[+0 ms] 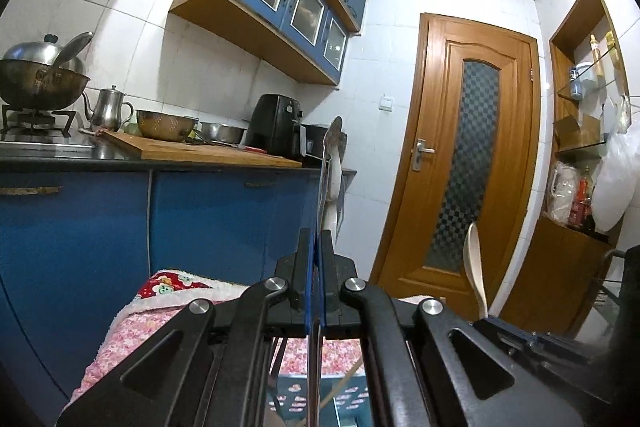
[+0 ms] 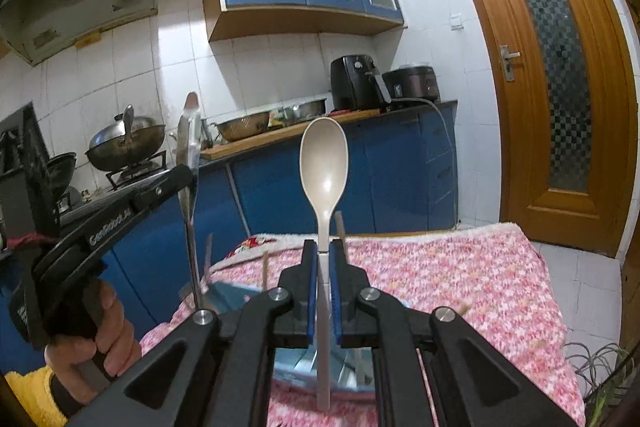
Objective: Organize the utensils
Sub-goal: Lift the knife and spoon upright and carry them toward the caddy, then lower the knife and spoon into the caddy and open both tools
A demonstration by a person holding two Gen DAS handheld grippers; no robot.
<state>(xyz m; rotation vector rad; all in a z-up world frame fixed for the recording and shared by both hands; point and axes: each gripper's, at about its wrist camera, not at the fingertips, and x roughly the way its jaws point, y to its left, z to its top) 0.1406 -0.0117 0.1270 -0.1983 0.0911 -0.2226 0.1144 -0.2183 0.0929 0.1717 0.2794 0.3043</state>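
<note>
At lower centre I see a blue box [image 2: 224, 297] holding chopsticks [image 2: 265, 269] on the pink towel [image 2: 460, 279]. My right gripper [image 2: 324, 291] clamps a beige spoon [image 2: 324, 163]; my left gripper [image 1: 316, 267] clamps a metal spatula [image 1: 330, 147].

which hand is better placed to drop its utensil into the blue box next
Right, probably. Its gripper holds the beige spoon upright, handle hanging over the blue box. The left gripper holds the metal utensil beside the box's left edge.
</note>
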